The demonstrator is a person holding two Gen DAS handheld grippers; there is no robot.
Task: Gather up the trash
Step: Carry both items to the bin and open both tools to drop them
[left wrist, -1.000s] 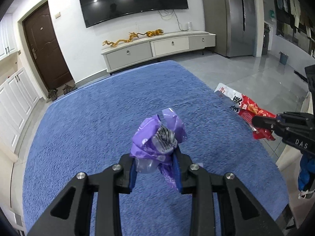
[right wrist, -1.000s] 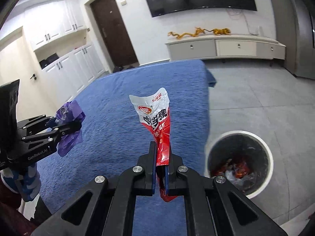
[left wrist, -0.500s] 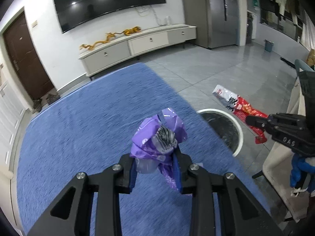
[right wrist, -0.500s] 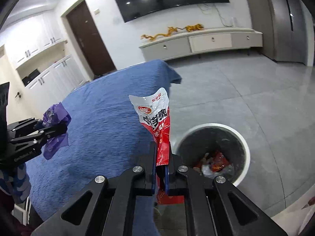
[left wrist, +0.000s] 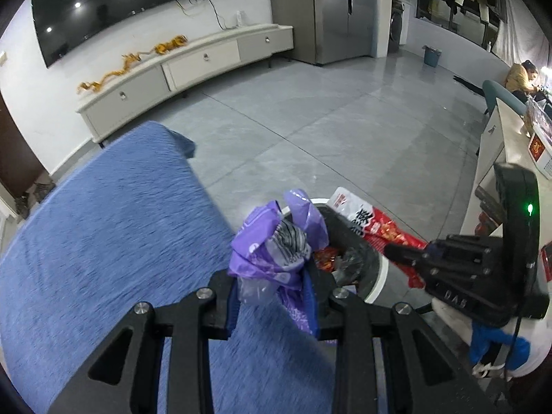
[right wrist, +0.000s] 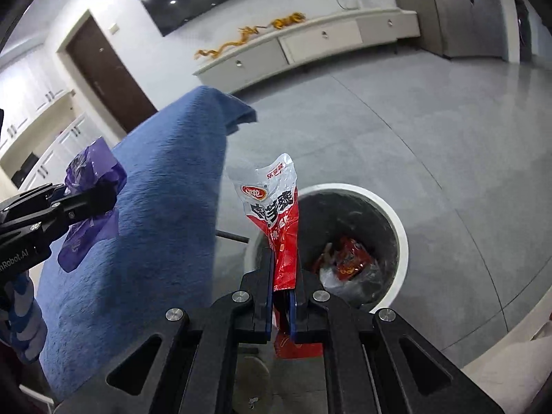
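1. The left gripper is clamped on a crumpled purple wrapper, at the edge of the blue cloth.
2. The right gripper pinches a red-and-white snack packet beside the white-rimmed trash bin.
3. Advice: bring each piece fully over the bin's mouth before letting go.
4. Grey tiled floor; a TV cabinet lines the far wall.

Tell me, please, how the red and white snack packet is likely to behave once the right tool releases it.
The red and white snack packet looks flat and empty, so probably light and likely to flutter. It stands unsupported above the right tool, suggesting slightly stiff film. Its glossy surface may be slippery.
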